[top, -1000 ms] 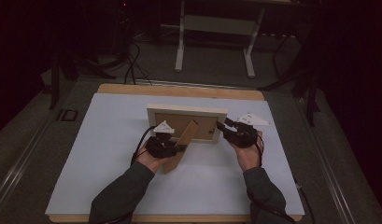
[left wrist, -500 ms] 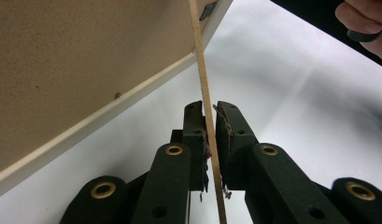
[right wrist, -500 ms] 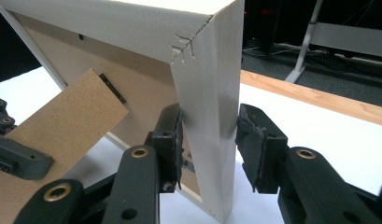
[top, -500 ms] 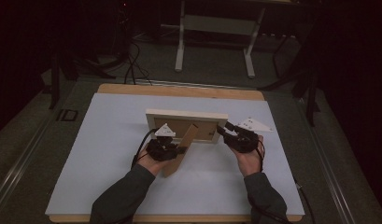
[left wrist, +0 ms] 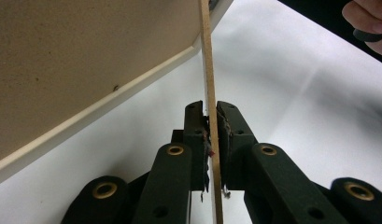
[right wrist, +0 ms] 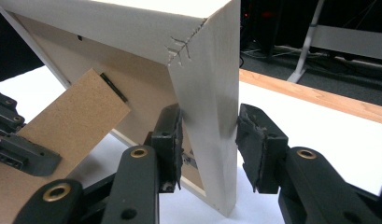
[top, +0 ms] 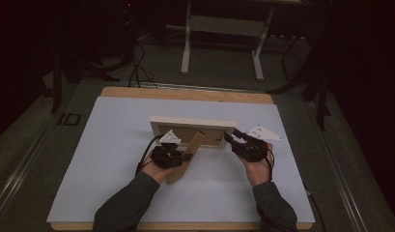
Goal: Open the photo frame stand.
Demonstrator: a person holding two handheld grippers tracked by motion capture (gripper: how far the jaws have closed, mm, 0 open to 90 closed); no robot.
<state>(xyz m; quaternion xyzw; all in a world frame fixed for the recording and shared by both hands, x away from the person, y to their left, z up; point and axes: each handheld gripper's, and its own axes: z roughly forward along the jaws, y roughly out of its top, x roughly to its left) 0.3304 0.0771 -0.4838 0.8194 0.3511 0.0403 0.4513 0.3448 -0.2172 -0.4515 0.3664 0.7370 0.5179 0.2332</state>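
Wooden picture frame (top: 192,123) looked light and stiff; left gripper (top: 178,155) had its jaws clamped on the thin hardboard stand (top: 188,157), right gripper (top: 236,141) gripped the frame's right edge

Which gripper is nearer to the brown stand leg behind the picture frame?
Left. The left gripper is clamped on the stand leg; the right gripper grips the picture frame at its side edge, apart from the leg.
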